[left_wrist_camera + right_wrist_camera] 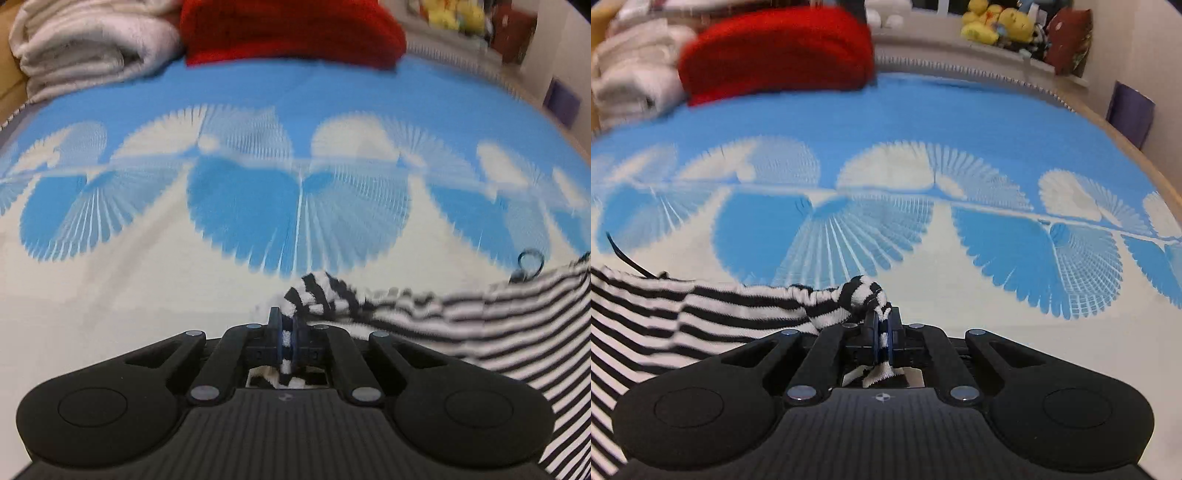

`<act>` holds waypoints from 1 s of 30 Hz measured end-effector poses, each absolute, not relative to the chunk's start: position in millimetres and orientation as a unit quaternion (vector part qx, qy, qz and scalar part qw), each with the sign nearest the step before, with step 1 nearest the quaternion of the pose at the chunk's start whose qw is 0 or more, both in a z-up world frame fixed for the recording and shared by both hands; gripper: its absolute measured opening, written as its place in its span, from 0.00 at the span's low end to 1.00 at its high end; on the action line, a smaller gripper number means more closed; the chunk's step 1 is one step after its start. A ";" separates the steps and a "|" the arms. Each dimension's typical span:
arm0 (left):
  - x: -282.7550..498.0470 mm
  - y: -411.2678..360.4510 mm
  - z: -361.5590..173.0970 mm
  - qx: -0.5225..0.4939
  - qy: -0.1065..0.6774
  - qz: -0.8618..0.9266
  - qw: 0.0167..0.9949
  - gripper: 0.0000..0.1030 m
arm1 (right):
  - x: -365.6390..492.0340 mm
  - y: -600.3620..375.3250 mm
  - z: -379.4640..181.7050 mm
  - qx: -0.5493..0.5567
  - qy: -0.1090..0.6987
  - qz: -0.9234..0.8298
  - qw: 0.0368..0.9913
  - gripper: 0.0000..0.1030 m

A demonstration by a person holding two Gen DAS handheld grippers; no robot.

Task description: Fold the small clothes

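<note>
We hold the striped garment (498,332) by two bunched corners of its gathered edge. The left gripper (287,334) is clenched on one corner; the right gripper (882,332) is clenched on the other, with fabric pinched between each pair of jaws. The garment spans between the two grippers over the blue-and-white bedspread (258,96). Ahead, the bedspread lies flat and unobstructed up to a red cushion (775,51) and folded white blankets (88,44) at its far edge. Yellow plush toys (997,22) sit on a ledge beyond.
</note>
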State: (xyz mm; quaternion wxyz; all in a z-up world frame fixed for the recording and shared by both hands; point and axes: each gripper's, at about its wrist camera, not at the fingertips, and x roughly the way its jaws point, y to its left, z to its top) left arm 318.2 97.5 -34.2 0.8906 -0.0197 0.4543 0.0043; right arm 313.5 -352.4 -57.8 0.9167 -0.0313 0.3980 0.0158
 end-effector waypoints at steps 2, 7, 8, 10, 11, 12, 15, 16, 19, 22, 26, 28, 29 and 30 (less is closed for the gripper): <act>322.0 103.0 -24.1 -0.041 0.417 0.008 0.908 0.04 | 312.8 -354.4 -38.6 -0.002 0.347 0.007 0.938 0.03; 345.3 101.8 -57.6 -0.025 0.457 0.025 0.889 0.05 | 330.8 -344.1 -50.0 -0.012 0.350 -0.014 0.937 0.04; 350.2 99.8 -73.1 -0.024 0.490 0.017 0.871 0.07 | 339.1 -339.9 -65.6 -0.026 0.386 -0.015 0.922 0.04; 347.6 94.2 -80.1 0.000 0.489 0.016 0.872 0.09 | 349.0 -334.8 -96.8 -0.048 0.463 -0.025 0.885 0.08; 347.7 91.9 -77.4 0.014 0.490 0.013 0.872 0.11 | 348.7 -335.9 -101.9 -0.044 0.471 -0.024 0.881 0.09; 346.6 92.6 -73.4 0.013 0.491 0.010 0.871 0.18 | 347.7 -336.9 -99.2 -0.042 0.463 -0.023 0.885 0.14; 339.3 110.8 -58.0 -0.035 0.503 -0.011 0.864 0.38 | 340.5 -345.5 -80.9 -0.021 0.450 -0.024 0.892 0.27; 333.0 119.2 -49.8 -0.053 0.506 -0.016 0.861 0.39 | 333.0 -353.0 -70.7 0.004 0.443 -0.022 0.896 0.27; 311.6 145.6 -17.1 -0.108 0.526 -0.011 0.844 0.39 | 307.0 -377.3 -40.2 0.062 0.428 -0.021 0.901 0.28; 270.5 171.0 16.2 -0.159 0.525 -0.028 0.836 0.39 | 273.9 -399.7 -12.5 0.112 0.422 -0.009 0.900 0.35; 212.0 195.6 21.3 -0.220 0.512 -0.043 0.829 0.40 | 223.2 -419.8 -2.9 0.140 0.431 0.020 0.891 0.43; 191.9 201.6 0.8 -0.253 0.511 -0.030 0.821 0.40 | 200.4 -424.4 -13.7 0.143 0.444 0.016 0.884 0.43; 183.3 203.3 -14.2 -0.270 0.526 -0.026 0.806 0.40 | 191.5 -427.0 -21.3 0.150 0.453 0.011 0.879 0.43; 183.6 201.9 -31.0 -0.275 0.573 -0.014 0.772 0.37 | 185.3 -430.6 -32.8 0.161 0.468 0.005 0.869 0.43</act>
